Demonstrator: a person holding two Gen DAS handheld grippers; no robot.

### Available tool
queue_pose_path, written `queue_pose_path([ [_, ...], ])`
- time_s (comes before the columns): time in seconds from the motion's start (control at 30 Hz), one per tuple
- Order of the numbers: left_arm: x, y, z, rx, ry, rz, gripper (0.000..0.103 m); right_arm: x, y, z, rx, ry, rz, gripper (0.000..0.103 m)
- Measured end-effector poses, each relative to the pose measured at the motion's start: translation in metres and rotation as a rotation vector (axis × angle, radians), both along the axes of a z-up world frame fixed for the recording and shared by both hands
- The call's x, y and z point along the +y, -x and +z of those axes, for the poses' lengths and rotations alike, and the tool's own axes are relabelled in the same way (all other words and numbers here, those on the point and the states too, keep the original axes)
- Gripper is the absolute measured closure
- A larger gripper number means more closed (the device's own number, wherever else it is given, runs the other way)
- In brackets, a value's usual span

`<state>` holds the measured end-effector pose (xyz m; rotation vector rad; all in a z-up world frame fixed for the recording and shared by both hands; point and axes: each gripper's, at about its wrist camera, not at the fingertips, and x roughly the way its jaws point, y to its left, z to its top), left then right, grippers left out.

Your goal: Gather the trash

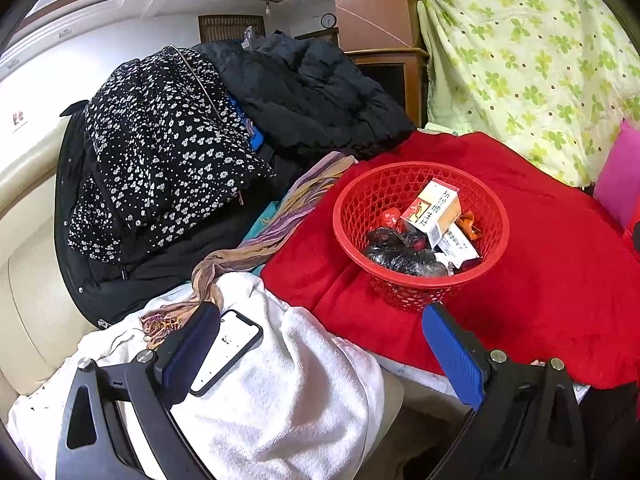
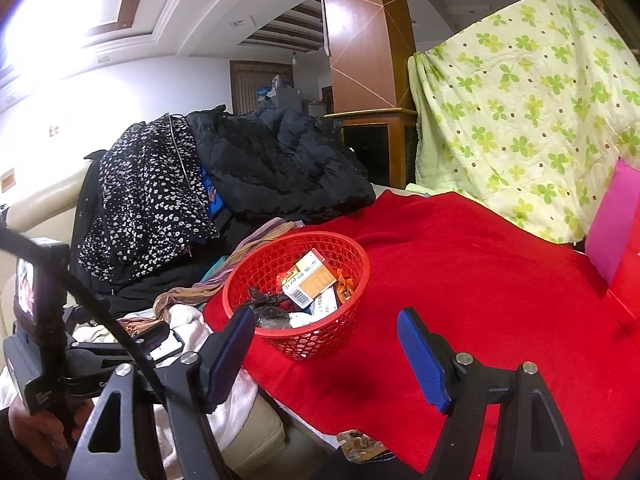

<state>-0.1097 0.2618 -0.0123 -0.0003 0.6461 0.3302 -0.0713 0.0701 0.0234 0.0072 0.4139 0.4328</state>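
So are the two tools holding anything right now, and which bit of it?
No, nothing is held. The left tool and the right tool are both open and empty. The trash is in the red basket.

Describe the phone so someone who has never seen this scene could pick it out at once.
Start from the red blanket with the red basket on it. Left of the blanket lies a bunched white towel, and the phone rests on top of it. It is the only flat, dark-rimmed rectangle with a lit white screen among soft fabrics.
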Motion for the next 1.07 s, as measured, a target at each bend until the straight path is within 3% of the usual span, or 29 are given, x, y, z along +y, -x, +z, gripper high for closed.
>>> queue_pose_path([
  [0.83,-0.013,-0.015,-0.003,0.038,-0.030,-0.007,0.002,-0.001,-0.018,-0.007,0.013,-0.010,0.026,0.026],
  [0.97,-0.043,-0.031,0.000,0.037,-0.038,-0.099,0.002,-0.025,-0.030,-0.013,0.014,-0.034,-0.012,0.026],
  [1.07,-0.085,-0.053,0.001,0.045,-0.011,-0.227,0.002,-0.063,-0.045,-0.020,0.031,-0.060,-0.093,0.026],
])
